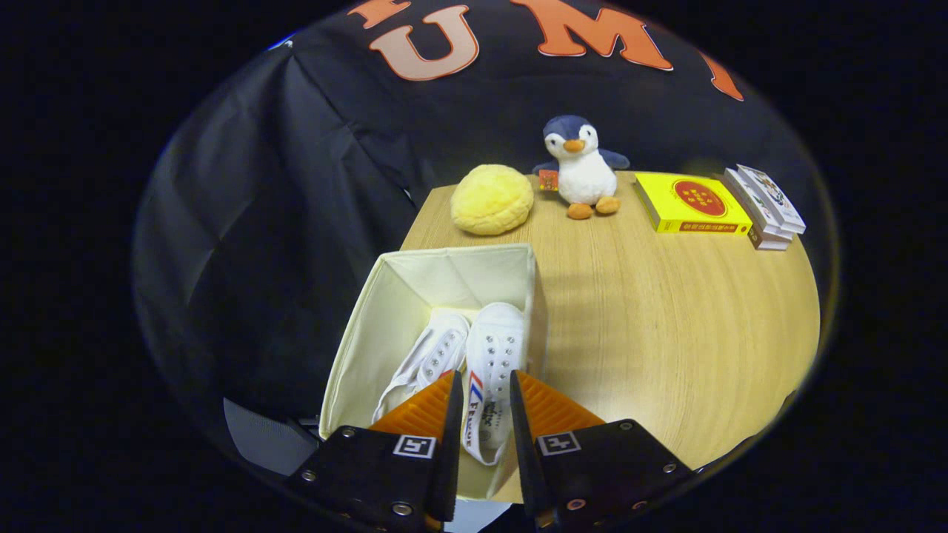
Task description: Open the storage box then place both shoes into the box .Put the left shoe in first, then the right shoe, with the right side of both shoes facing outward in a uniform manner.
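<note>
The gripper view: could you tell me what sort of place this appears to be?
Probably a staged recording booth, not a lived-in room: black cloth wall behind a wooden table set with a toy penguin, books and a storage box holding shoes. The gripper straddles one shoe.

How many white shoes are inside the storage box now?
2. One shoe lies in the storage box beyond the gripper. The other shoe lies beside it, its heel between the gripper's fingers, which appear slightly apart.

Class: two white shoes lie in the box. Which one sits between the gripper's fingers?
The striped shoe, beside the plain shoe in the box, sits between the gripper fingers.
</note>
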Demonstrator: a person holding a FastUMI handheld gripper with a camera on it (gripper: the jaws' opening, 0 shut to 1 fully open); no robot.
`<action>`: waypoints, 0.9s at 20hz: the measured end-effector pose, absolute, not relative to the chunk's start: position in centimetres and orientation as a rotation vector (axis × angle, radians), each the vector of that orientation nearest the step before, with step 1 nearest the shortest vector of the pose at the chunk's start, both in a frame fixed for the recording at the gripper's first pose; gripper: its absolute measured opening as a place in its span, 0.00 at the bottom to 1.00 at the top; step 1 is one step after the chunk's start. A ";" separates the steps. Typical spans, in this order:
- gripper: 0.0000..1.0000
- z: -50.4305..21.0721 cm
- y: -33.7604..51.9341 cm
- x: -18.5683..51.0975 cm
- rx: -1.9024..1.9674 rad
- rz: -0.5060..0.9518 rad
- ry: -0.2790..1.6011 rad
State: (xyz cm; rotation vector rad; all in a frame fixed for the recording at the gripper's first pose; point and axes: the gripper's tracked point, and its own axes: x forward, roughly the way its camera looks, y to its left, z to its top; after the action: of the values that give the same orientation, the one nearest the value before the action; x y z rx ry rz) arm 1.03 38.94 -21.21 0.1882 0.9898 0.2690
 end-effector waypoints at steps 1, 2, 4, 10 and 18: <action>0.37 -20.6 37.5 1.4 0.167 0.268 0.955; 0.39 -20.2 36.3 1.8 0.159 0.274 0.925; 0.45 -19.3 33.6 2.1 0.160 0.284 0.878; 0.76 -15.3 24.3 3.8 0.166 0.293 0.682; 0.93 -8.3 10.9 4.4 0.125 0.199 0.311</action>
State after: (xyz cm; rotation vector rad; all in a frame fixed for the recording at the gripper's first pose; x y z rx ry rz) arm 4.38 10.89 -8.28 0.1249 0.3114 0.1992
